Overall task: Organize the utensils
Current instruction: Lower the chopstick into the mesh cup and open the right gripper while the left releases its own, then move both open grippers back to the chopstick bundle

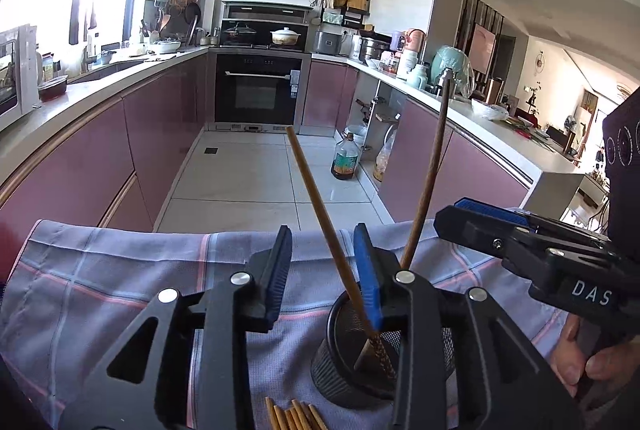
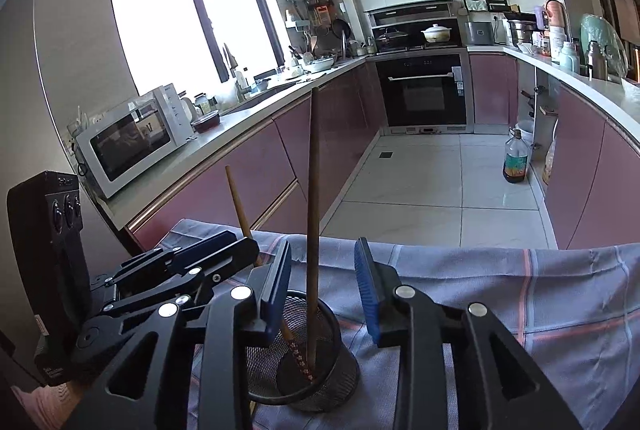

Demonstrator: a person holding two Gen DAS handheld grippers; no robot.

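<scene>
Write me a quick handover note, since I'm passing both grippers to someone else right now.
Left gripper: open, one light chopstick between its pads, not pinched.
Right gripper: open, the dark chopstick standing loose between its pads.
Done: both chopsticks stand in the black mesh cup on the checked cloth.
Left: more chopsticks lie on the cloth beside the cup.

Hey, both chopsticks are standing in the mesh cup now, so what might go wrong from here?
1. The light chopstick leans against the left gripper's right pad; pulling back sideways may drag it out or tip the mesh cup.
2. The dark chopstick stands between the right gripper's open pads, so withdrawing carelessly may knock it.
3. The grippers crowd close together over the cup and may bump each other.
4. The spare chopsticks lie right beside the cup, so a toppled cup would scatter them.
</scene>
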